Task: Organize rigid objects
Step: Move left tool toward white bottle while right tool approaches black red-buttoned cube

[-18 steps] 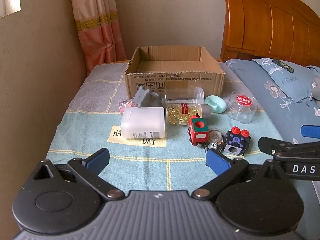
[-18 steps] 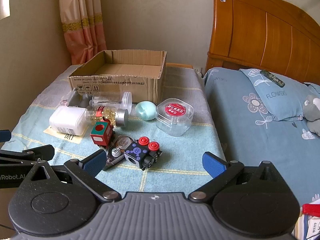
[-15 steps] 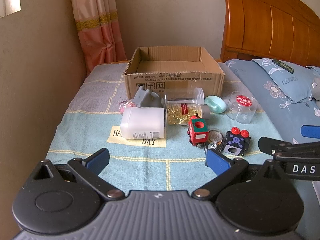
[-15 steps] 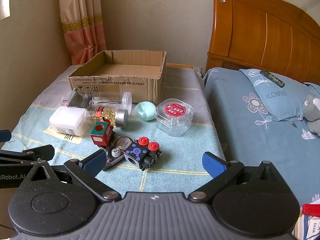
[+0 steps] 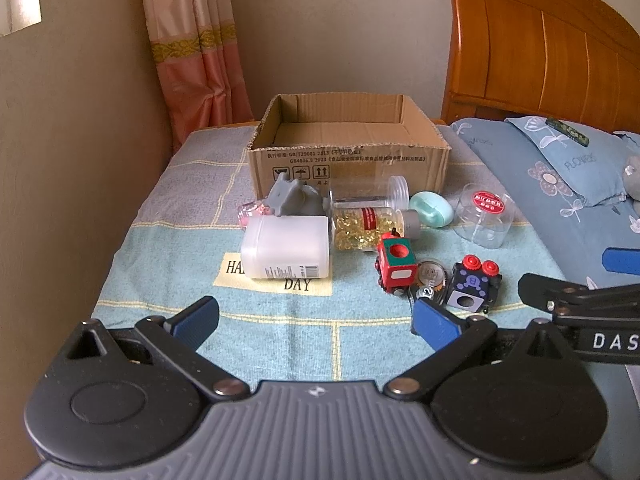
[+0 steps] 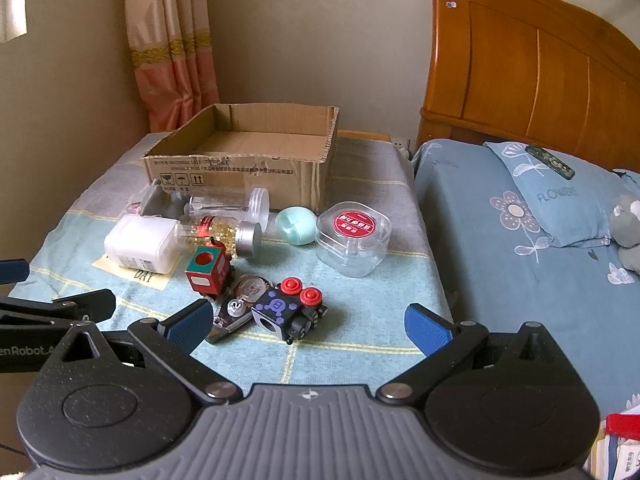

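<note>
Both grippers are hovering over the near edge of a towel-covered table (image 5: 168, 248), tilted downward, each with its blue-padded jaws spread wide and nothing between them. The left gripper (image 5: 316, 322) is facing the white plastic bottle (image 5: 286, 246), which is lying on its side over a "HAPPY DAY" patch, touching a clear capsule bottle (image 5: 366, 228) with a silver cap. The right gripper (image 6: 308, 326) is looking down on a black toy block (image 6: 286, 312) with red buttons, a round metal tin (image 6: 242, 298) and a red toy train car (image 6: 208, 270), clustered together just ahead of its fingers.

The cardboard box (image 6: 240, 172) is sitting empty at the far side of the table, with all the loose items lying in front of it: a grey figurine (image 5: 294, 200), an empty clear tube (image 6: 228, 206), a mint egg-shaped case (image 6: 296, 226) and a clear container (image 6: 354, 238) with a red label.

Only the left wrist view is showing a small pink object (image 5: 252, 212) tucked behind the white bottle. Only the right wrist view is showing the grey plush toy (image 6: 628, 224) whole on the bed (image 6: 500, 280) and a wall socket (image 6: 400, 143) behind the table. Each view is catching the other gripper at its edge.
</note>
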`<state>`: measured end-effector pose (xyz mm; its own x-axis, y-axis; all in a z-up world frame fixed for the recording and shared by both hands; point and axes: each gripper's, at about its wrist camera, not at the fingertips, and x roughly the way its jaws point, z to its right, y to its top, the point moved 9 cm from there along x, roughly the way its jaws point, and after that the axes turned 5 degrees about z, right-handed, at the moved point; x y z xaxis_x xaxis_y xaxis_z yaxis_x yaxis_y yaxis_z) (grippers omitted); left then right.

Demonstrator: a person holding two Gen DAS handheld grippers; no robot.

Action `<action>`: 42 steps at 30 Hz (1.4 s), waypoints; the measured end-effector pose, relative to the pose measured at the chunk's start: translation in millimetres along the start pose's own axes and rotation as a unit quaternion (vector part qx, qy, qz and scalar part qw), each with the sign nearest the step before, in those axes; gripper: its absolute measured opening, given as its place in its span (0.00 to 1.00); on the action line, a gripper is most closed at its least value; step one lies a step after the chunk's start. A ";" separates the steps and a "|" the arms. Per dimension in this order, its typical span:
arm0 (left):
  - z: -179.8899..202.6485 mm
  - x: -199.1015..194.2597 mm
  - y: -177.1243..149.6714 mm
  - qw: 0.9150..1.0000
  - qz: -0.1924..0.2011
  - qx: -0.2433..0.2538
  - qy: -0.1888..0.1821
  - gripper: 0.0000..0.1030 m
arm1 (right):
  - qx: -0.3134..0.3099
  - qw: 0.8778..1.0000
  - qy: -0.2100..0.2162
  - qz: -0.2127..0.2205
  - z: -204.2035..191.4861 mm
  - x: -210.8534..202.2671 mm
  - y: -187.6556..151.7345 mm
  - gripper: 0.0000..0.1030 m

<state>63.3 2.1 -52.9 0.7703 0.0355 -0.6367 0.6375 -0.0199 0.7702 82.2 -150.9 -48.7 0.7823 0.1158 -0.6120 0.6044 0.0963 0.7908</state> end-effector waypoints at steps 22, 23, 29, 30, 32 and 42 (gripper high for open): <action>0.6 16.0 -2.0 1.000 0.003 -0.010 -0.015 0.99 | -0.018 0.999 0.027 0.013 -3.9 9.3 2.5 1.00; 1.1 17.5 -2.1 1.000 0.002 -0.010 -0.019 0.99 | -0.021 0.999 0.030 0.015 -3.9 9.7 2.2 1.00; 3.9 25.4 -2.1 0.999 -0.004 -0.011 -0.045 0.99 | -0.030 0.998 0.046 0.002 -1.4 19.8 -3.6 1.00; 3.8 26.7 -1.9 0.999 -0.004 -0.013 -0.047 0.99 | -0.029 0.998 0.049 -0.001 -0.4 21.7 -5.1 1.00; 3.5 29.5 -1.7 0.998 -0.006 -0.015 -0.053 0.99 | -0.032 0.998 0.053 -0.004 1.4 27.1 -8.2 1.00; -8.8 53.5 -2.0 0.998 -0.022 -0.024 -0.055 0.99 | -0.096 0.991 0.085 -0.047 2.9 68.7 -40.5 1.00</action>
<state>103.1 12.8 -88.2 0.7400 -0.0746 -0.6685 0.6716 0.0270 0.7404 111.9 -149.7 -122.7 0.6775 0.2598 -0.6881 0.6210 0.2991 0.7245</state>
